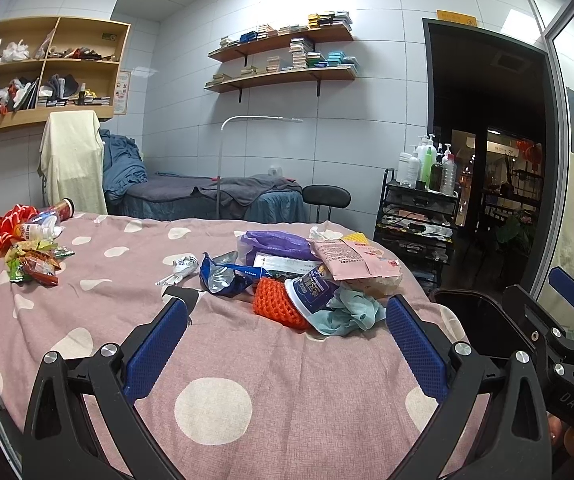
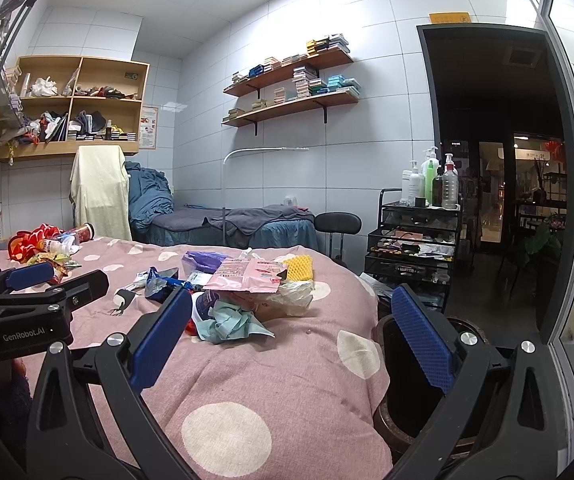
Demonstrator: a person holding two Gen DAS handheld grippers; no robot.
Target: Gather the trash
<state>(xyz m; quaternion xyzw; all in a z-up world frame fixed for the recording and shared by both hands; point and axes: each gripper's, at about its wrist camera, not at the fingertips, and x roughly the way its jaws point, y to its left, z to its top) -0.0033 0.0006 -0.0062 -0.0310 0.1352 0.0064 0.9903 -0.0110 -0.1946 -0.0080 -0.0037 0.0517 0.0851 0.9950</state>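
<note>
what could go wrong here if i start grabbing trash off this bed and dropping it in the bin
1. The near trash pile is stacked loosely: the pink packet lies on top of other wrappers, so pulling a lower piece may scatter the rest.
2. The dark bin sits below the bed's edge; light pieces like the crumpled teal tissue could miss it.
3. Both hand-held grippers, left and right, are open and side by side, so they could collide.

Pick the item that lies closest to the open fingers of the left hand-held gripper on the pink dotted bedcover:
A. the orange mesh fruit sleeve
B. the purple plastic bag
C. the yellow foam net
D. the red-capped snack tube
A: the orange mesh fruit sleeve sits at the near edge of the trash pile, just ahead of the left hand-held gripper; the other three lie farther back.
</note>
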